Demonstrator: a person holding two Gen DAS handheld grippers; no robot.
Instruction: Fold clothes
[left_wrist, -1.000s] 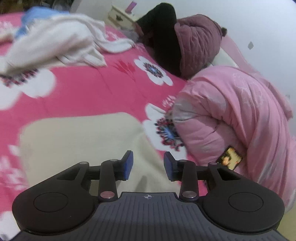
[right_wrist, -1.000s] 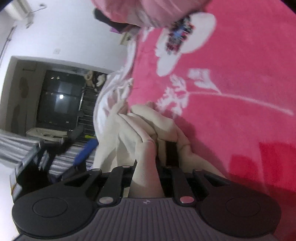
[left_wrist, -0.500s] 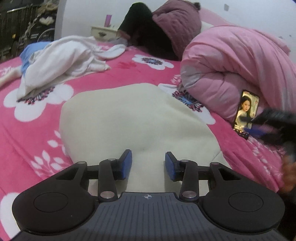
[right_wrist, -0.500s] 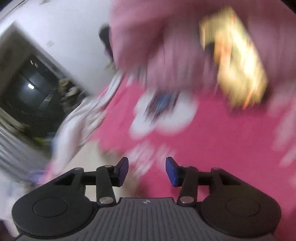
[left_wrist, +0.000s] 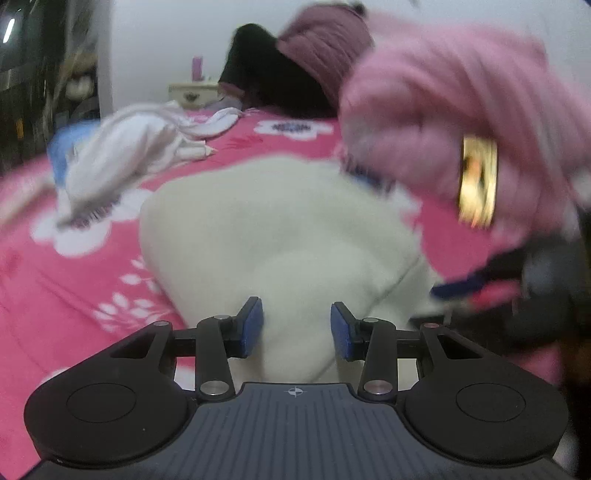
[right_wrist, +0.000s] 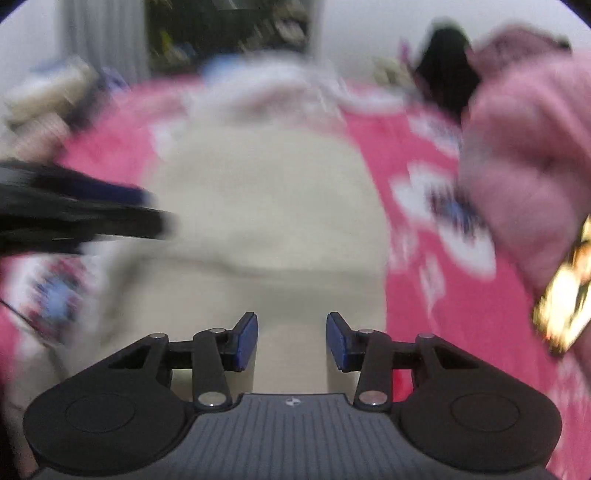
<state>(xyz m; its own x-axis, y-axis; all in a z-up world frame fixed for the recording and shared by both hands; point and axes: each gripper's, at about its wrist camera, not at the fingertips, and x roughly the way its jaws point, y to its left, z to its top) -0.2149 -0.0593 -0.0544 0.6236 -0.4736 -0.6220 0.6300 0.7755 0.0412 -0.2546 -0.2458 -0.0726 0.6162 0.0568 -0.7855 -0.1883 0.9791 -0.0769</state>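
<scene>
We see cream garment (left_wrist: 280, 236) lying flat on pink floral bedspread (left_wrist: 74, 295), directly ahead of both grippers. Left gripper (left_wrist: 296, 328) spread, blue pads clear of cloth, nothing between them. Right gripper (right_wrist: 291, 341) spread too; its jaws have just been closing a little, nothing between them. White clothes heap (left_wrist: 125, 155) sits further back on bed. Pink quilt (left_wrist: 443, 103) bunched at right, lit phone (left_wrist: 477, 181) leaning against it. Both views blurred.

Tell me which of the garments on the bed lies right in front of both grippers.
The cream garment, spread flat on the pink bedcover. The white garment lies crumpled farther back, and the dark clothes are piled against the wall.
</scene>
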